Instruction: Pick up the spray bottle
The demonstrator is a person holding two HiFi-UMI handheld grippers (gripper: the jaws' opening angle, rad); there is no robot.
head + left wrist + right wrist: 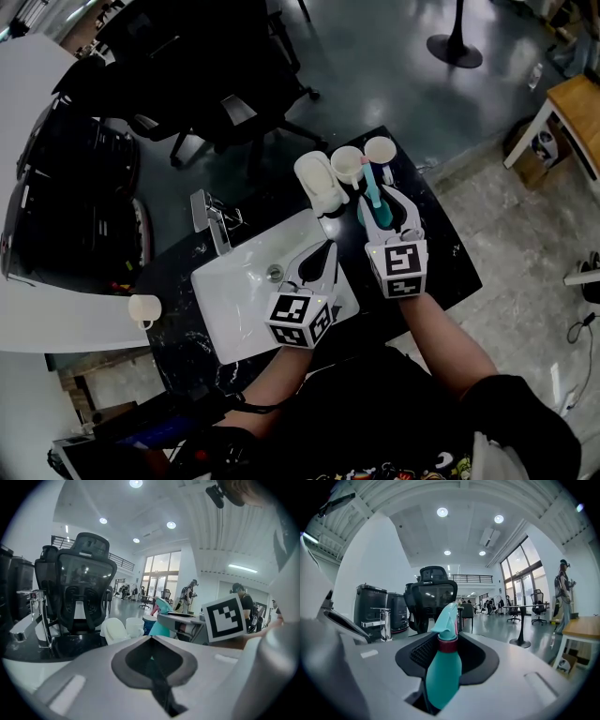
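Dark counter (448, 251), white sink (232, 298), spray bottle (372, 180) in right hand-held gripper (446, 645)

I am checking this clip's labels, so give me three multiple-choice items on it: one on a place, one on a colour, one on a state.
1. Where is the left gripper?
A. above the white sink
B. to the right of the right gripper
C. above the spray bottle

2. What colour is the spray bottle's body?
A. yellow
B. teal
C. black

3. What state is the right gripper in?
A. open and empty
B. shut and empty
C. shut on the spray bottle

Answers:
1. A: the head view shows it over the basin, left of the other gripper.
2. B: the right gripper view shows a teal body under a dark red collar.
3. C: the right gripper view shows the bottle clamped between its jaws.
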